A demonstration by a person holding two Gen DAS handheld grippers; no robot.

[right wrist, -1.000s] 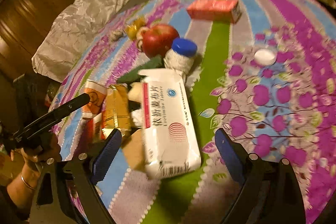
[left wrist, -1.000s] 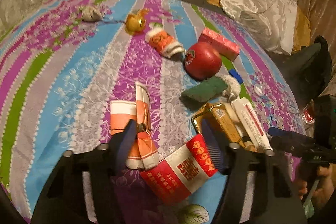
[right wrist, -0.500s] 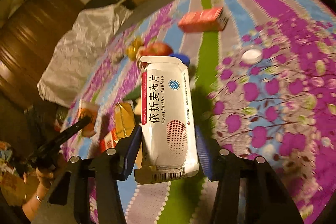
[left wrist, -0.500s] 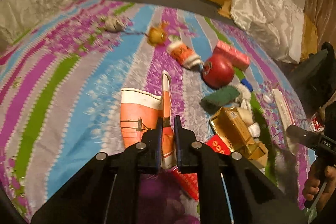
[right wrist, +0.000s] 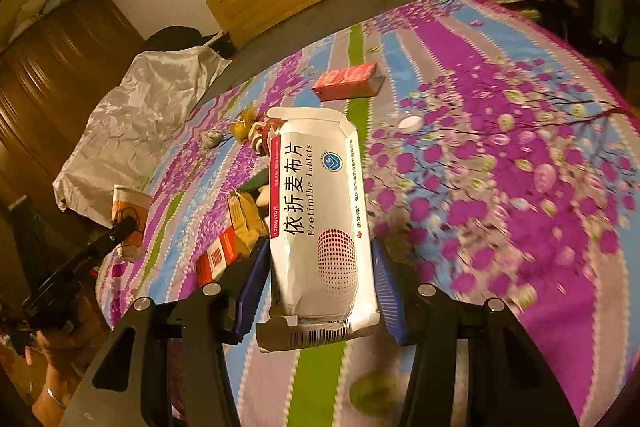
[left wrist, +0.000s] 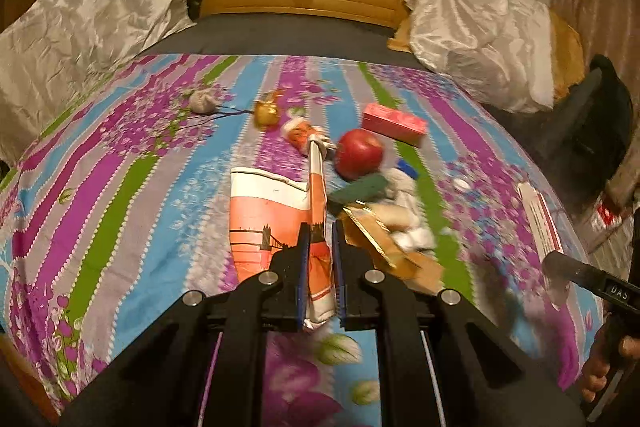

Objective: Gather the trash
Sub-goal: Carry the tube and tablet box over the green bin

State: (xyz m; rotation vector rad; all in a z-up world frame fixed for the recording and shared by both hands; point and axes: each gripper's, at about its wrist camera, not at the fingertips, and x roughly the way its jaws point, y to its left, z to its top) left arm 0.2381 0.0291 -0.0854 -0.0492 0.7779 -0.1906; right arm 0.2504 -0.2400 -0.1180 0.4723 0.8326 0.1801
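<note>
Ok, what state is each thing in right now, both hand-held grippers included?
Left hand-held gripper: shut on the flattened paper cup.
Right hand-held gripper: shut on the white tablet box.
Flattened paper cup: crushed flat, lifted.
White tablet box: squashed, end flap open, lifted.
Red apple: whole, lying on the bedspread.
Pink carton: lying flat.

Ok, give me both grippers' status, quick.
Left gripper: shut on the flattened orange paper cup.
Right gripper: shut on the white tablet box.

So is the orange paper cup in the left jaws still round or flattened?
Flattened: the orange paper cup hangs as a flat sheet, pinched edge-on.
</note>
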